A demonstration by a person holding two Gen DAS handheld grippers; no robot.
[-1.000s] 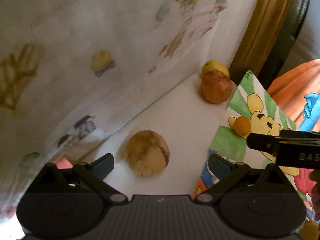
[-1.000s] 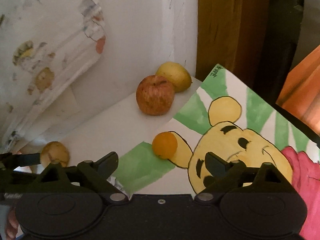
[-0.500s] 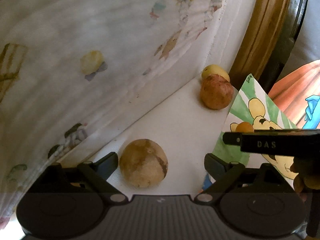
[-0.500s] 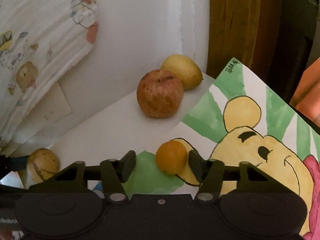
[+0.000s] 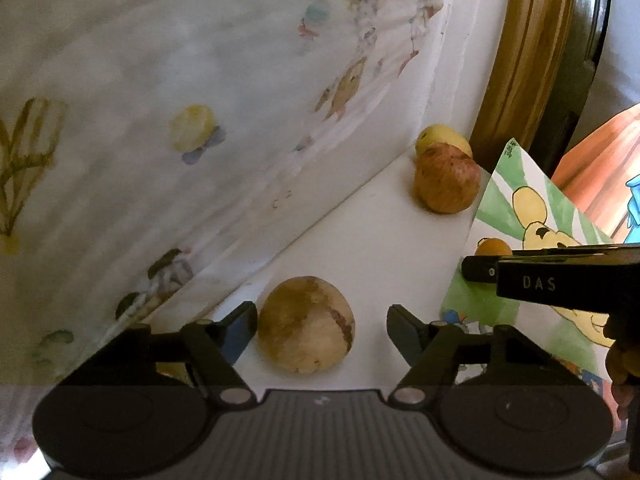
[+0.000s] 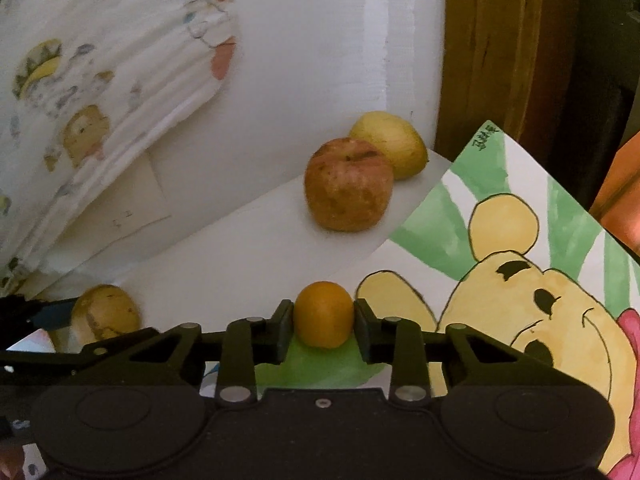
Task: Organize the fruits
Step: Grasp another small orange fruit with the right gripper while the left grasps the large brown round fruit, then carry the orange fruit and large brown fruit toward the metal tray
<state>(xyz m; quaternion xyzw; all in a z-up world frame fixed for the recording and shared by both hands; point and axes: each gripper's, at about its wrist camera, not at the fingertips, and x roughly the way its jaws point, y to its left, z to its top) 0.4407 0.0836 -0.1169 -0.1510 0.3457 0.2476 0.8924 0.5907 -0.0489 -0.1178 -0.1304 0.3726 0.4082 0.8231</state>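
My right gripper (image 6: 323, 322) is shut on a small orange fruit (image 6: 323, 314) that sits on the green part of a bear drawing (image 6: 500, 280). My left gripper (image 5: 322, 322) is open around a brown mottled round fruit (image 5: 306, 324) on the white surface; the left finger touches it, the right stands apart. A red apple (image 6: 348, 184) and a yellow fruit (image 6: 390, 148) sit together at the far corner. The left wrist view shows the apple (image 5: 446, 178), the yellow fruit (image 5: 440, 138), the orange fruit (image 5: 494, 246) and the right gripper's side (image 5: 552, 276).
A white printed cloth (image 5: 180, 120) hangs along the left, close to the brown fruit. A white wall (image 6: 320, 60) and a wooden frame (image 6: 500, 60) stand behind the apples. The white surface (image 5: 360, 240) lies between the fruits. The brown fruit shows at the left in the right wrist view (image 6: 106, 312).
My right gripper moved forward and closed on the orange fruit. My left gripper moved closer around the brown fruit and narrowed a little.
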